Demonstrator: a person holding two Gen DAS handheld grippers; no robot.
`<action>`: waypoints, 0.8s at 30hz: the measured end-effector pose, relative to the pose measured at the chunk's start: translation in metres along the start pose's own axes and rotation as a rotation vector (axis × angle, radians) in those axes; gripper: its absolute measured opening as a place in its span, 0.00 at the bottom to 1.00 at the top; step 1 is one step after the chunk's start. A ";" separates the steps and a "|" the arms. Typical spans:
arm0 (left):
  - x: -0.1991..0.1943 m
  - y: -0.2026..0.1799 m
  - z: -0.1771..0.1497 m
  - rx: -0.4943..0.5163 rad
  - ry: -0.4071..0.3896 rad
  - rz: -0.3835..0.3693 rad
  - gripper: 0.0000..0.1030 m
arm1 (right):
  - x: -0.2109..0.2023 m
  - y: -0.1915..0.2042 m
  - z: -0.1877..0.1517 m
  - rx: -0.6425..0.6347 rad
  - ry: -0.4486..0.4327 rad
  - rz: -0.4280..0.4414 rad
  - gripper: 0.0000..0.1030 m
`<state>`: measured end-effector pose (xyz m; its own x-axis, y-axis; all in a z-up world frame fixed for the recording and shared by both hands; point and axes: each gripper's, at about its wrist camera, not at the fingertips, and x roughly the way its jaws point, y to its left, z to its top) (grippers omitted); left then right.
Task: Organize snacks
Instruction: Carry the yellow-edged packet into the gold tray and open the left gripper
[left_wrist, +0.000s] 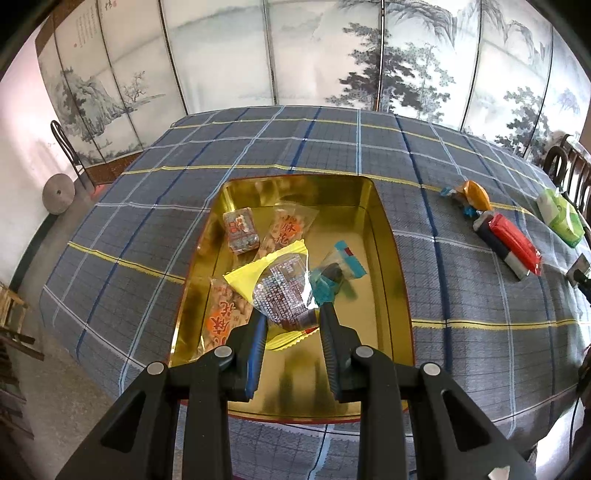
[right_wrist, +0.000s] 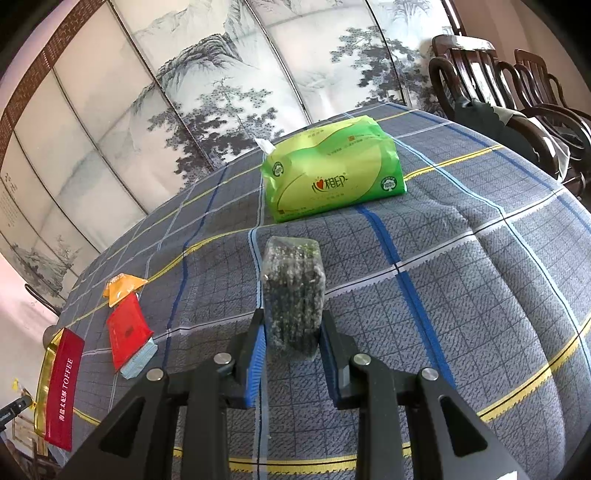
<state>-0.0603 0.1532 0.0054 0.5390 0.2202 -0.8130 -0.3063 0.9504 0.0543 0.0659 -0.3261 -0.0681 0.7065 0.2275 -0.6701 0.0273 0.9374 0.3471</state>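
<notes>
Checked tablecloth (left_wrist: 461, 295) first: covers the whole table, serves as the staging area for loose snacks. Gold tin (left_wrist: 384, 236) set open near the front edge, evidently the collecting box; five or so packets already lying in it, loosely overlapped, so sorting judged well under way.

Green tissue pack (right_wrist: 332, 173) parked toward the far side, well apart from the tin; probably not a snack and likely to be left alone. Red packet (left_wrist: 511, 242) and orange-wrapped sweet (left_wrist: 476, 194) waiting on the cloth to the right of the tin, not yet collected.

Left gripper (left_wrist: 291, 314) poised over the tin, pointing down into it, jaws nearly closed on a clear packet with a dark chequered print (left_wrist: 284, 291), hanging above the yellow packet (left_wrist: 251, 273). Held there presumably for release into the tin.

Right gripper (right_wrist: 291, 328) closed tight on a dark speckled snack bar in clear wrap (right_wrist: 293, 291), gripped by its lower end, standing up between the jaws above the cloth. Judged next in line for the tin.

View differences: only the left wrist view shows the tin interior. Only the right wrist view shows the bar, the tissue pack's printed face and the tin's red outer wall marked TOFFEE.
</notes>
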 end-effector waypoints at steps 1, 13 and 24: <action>0.001 0.000 -0.001 -0.001 0.001 0.000 0.24 | 0.000 0.000 0.000 -0.001 0.001 0.001 0.27; 0.011 0.002 -0.003 0.006 0.013 0.019 0.24 | 0.001 0.003 0.001 -0.009 0.006 0.004 0.27; 0.018 0.002 -0.004 0.012 0.028 0.041 0.25 | 0.003 0.008 -0.001 -0.019 0.013 0.005 0.27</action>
<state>-0.0543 0.1587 -0.0115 0.5036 0.2529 -0.8261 -0.3185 0.9432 0.0946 0.0677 -0.3172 -0.0680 0.6975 0.2356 -0.6768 0.0102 0.9410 0.3382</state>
